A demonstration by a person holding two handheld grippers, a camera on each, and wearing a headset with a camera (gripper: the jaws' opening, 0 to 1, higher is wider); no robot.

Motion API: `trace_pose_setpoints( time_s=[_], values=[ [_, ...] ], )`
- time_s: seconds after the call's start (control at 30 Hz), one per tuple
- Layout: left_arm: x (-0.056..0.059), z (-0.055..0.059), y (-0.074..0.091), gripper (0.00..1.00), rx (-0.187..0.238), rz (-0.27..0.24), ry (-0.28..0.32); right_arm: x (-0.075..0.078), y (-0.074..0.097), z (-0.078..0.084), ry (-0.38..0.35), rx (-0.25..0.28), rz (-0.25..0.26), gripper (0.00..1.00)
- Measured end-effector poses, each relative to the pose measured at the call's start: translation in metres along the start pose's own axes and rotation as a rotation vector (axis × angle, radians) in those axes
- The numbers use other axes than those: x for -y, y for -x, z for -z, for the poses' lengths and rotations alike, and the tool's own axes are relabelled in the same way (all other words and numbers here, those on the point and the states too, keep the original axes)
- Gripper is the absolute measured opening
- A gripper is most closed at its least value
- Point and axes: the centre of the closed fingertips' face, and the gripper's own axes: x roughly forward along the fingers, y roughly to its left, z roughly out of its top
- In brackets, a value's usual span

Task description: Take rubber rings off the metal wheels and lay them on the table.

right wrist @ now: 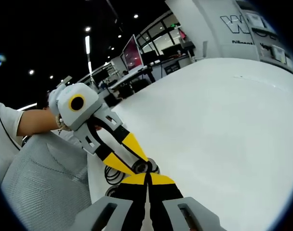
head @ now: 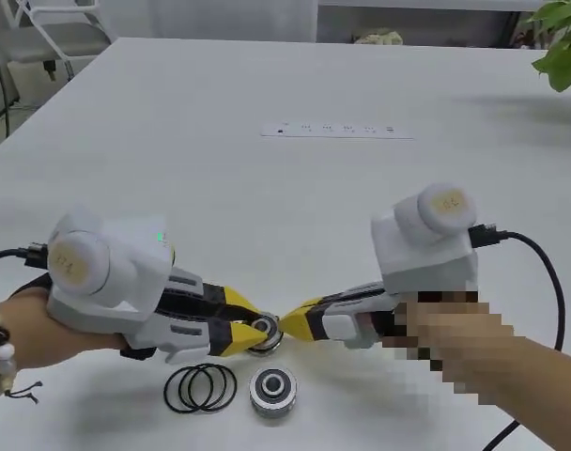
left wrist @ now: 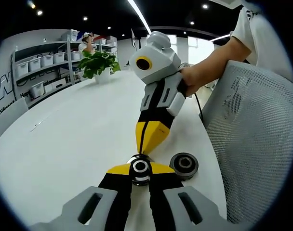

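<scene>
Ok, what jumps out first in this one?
Two grippers meet tip to tip low in the head view: the left gripper clamps a wheel, and the right gripper, jaws shut, points at it. Nearer the person, black rings and a second wheel lie side by side on the table.

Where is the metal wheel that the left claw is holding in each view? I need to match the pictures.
Head view: the metal wheel sits low centre, clamped in the left claw, just above the loose wheel.
Left gripper view: low centre, between this view's own yellow tips.
Right gripper view: low, just left of centre, beyond this view's own tips.
Shared landmark: the right claw, whose yellow tips meet the wheel in every view.
</scene>
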Motion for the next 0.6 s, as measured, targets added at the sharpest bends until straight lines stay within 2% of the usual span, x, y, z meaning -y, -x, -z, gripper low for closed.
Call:
trace_pose_setpoints(
  time_s=[0.6],
  values=[
    [0.0009,-0.0011,-0.0003,0.07,0.009,-0.001,0.008,-0.0066,-0.0023,-0.003,0.062,0.006,-0.017,0.0]
  ],
)
